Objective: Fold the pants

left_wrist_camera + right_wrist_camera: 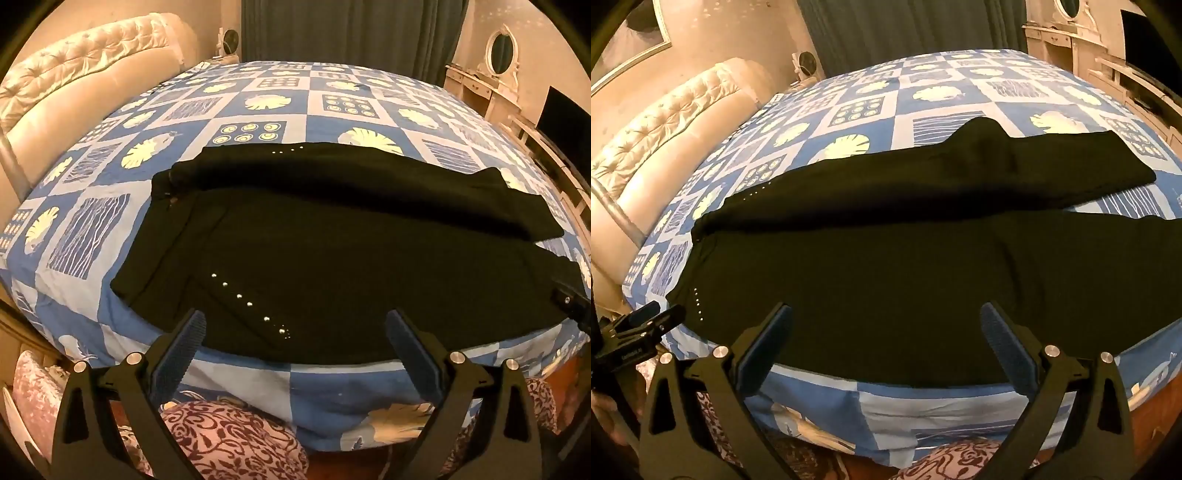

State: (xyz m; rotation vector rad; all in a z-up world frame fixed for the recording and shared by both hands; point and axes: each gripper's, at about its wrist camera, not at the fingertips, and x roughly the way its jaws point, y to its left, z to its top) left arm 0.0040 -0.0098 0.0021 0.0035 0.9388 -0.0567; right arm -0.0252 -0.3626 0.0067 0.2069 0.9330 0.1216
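Note:
Black pants lie flat on the bed, waist to the left, both legs running to the right and spread apart at the cuffs. Rows of small silver studs mark the near hip. My left gripper is open and empty, hovering over the near edge by the studs. My right gripper is open and empty over the near leg. The far leg ends at the right. The left gripper's body shows in the right wrist view, at its left edge.
The bed has a blue and white patchwork sheet and a tufted cream headboard at left. Patterned cushions lie below the bed's near edge. A dark curtain, a white dresser with mirror and a TV stand behind.

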